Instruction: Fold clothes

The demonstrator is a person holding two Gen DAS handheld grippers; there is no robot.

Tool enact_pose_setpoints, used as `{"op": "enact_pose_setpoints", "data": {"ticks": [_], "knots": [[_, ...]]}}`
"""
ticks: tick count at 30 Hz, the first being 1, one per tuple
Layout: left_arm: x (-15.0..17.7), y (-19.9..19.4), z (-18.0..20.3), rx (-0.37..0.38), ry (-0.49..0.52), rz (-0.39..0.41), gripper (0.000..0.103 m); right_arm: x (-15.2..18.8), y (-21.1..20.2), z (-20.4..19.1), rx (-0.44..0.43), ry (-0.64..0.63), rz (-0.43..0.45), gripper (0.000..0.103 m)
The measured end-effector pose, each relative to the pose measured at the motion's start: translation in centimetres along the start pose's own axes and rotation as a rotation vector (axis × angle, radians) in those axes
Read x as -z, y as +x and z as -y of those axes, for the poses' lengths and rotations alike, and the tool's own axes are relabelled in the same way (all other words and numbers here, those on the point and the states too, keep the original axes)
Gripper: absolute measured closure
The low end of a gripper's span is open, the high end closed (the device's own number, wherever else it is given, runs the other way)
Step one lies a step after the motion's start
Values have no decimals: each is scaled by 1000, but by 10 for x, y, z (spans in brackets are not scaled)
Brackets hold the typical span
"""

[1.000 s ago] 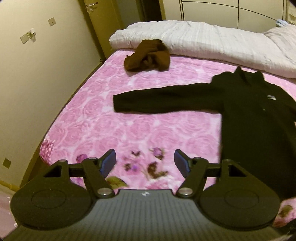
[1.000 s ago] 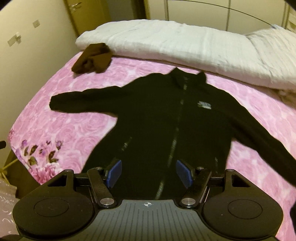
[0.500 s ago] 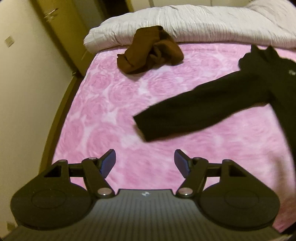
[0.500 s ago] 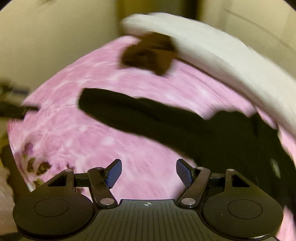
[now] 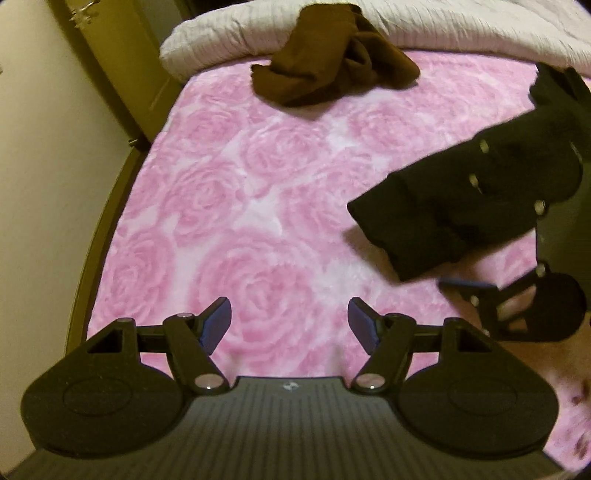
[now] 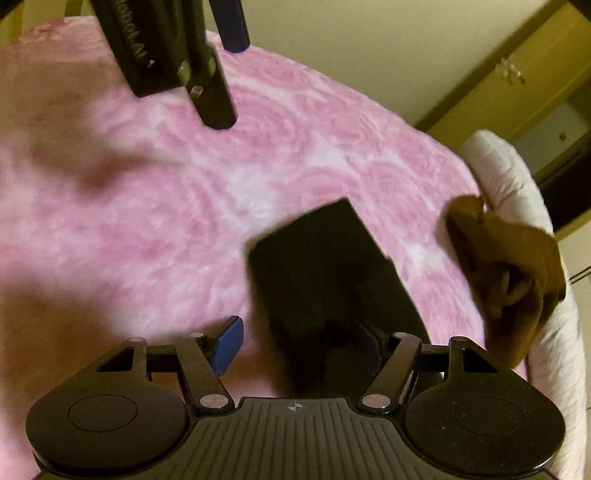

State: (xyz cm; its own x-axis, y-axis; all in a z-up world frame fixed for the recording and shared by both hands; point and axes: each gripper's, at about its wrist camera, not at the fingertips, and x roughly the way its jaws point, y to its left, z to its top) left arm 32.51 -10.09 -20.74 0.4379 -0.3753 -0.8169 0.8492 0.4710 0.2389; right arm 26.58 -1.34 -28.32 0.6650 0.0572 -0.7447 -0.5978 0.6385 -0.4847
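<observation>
A black jacket lies on the pink rose bedspread (image 5: 229, 192). Its left sleeve (image 5: 436, 218) reaches toward me in the left wrist view, cuff end free. My left gripper (image 5: 290, 326) is open and empty above bare bedspread, left of the cuff. My right gripper (image 6: 301, 343) is open, and the sleeve cuff (image 6: 317, 258) lies between its fingers, not pinched. The right gripper also shows at the right edge of the left wrist view (image 5: 517, 302), over the sleeve. The left gripper shows at the top of the right wrist view (image 6: 177, 55).
A crumpled brown garment (image 5: 332, 51) lies at the head of the bed against the folded white duvet (image 5: 461, 29). A beige wall (image 5: 48, 155) and a wooden door (image 5: 114, 48) run along the bed's left side.
Both grippers have moved left and down toward the sleeve's cuff. The right gripper swung from over the jacket's body to the sleeve end. Both stay open.
</observation>
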Motion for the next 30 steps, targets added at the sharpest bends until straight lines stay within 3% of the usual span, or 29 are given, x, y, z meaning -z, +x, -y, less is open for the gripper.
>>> {"op": "enact_pose_setpoints", "data": {"ticks": [2, 3, 4, 7, 12, 16, 20, 23, 26, 28, 30], "knots": [[2, 5, 0, 7, 5, 0, 37, -3, 7, 1, 20, -6, 13, 43], [2, 7, 0, 10, 4, -1, 37, -5, 10, 2, 24, -5, 14, 67], [3, 7, 1, 10, 4, -4, 37, -9, 12, 5, 9, 7, 1, 79], [2, 3, 4, 5, 13, -15, 37, -17, 6, 24, -30, 98, 2, 84], [-7, -14, 24, 14, 14, -23, 37, -24, -38, 74, -55, 307, 106, 87], [-34, -28, 66, 50, 41, 0, 37, -1, -80, 146, -16, 609, 171, 87], [-76, -40, 137, 92, 106, 50, 37, 63, -124, 235, 63, 882, 240, 87], [-111, -51, 199, 118, 151, 101, 37, 131, -178, 300, 219, 997, 304, 87], [-148, -57, 272, 156, 155, 140, 36, 218, -252, 346, 446, 1111, 366, 87], [-173, -54, 326, 179, 148, 137, 36, 286, -287, 358, 581, 1198, 340, 87], [-195, -44, 381, 209, 127, 120, 35, 358, -302, 358, 637, 1311, 277, 87]]}}
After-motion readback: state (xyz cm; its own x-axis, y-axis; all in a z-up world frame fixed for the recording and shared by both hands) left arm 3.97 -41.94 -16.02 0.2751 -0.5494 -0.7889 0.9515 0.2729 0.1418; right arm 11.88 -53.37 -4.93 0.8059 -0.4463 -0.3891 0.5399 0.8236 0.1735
